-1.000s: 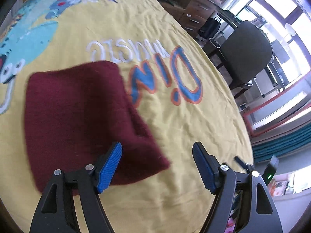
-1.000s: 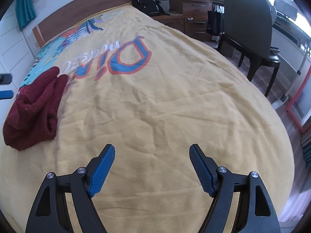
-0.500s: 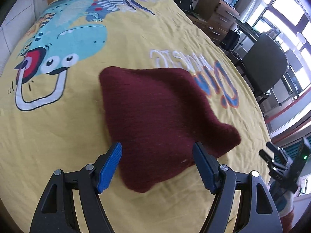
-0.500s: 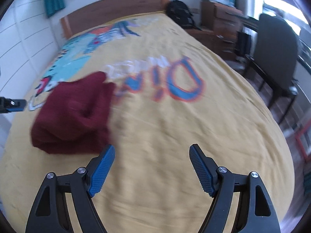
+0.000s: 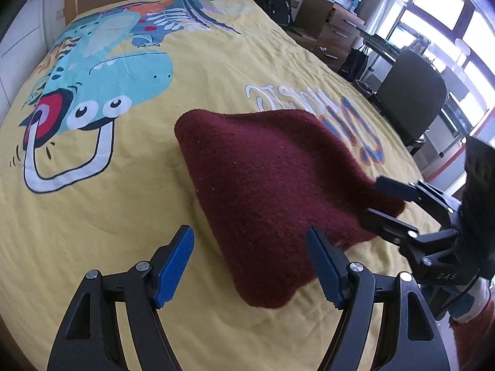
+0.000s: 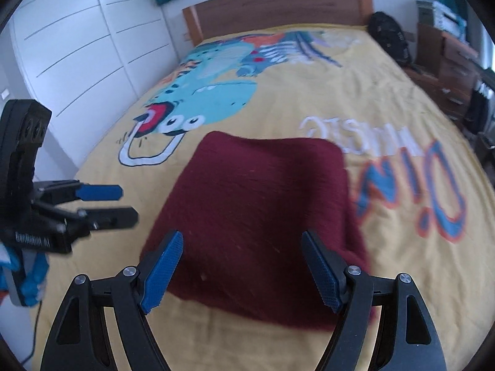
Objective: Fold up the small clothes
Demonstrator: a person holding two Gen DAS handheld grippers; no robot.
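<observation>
1. the maroon knit garment [image 5: 272, 185] lies folded on the yellow dinosaur bedspread [image 5: 191, 71], just ahead of both claws.
2. left gripper [image 5: 250, 266] and right gripper [image 6: 241, 269] both gape, empty.
3. it looks soft, thick and floppy; best pinched at a near corner.

My left tool [image 5: 250, 266] points steeply down and forward, its jaws standing wide apart with nothing pressed between the blue pads [image 5: 174, 267]. My right tool [image 6: 241, 270] is tilted down much the same way, its jaws parted a little wider and likewise gripping nothing. Seen from my left tool, the right one [image 5: 379, 199] reaches in from the right side with its two fingers stacked one above the other. Seen from my right tool, the left one [image 6: 113, 205] juts in from the left edge, fingers also stacked.
</observation>
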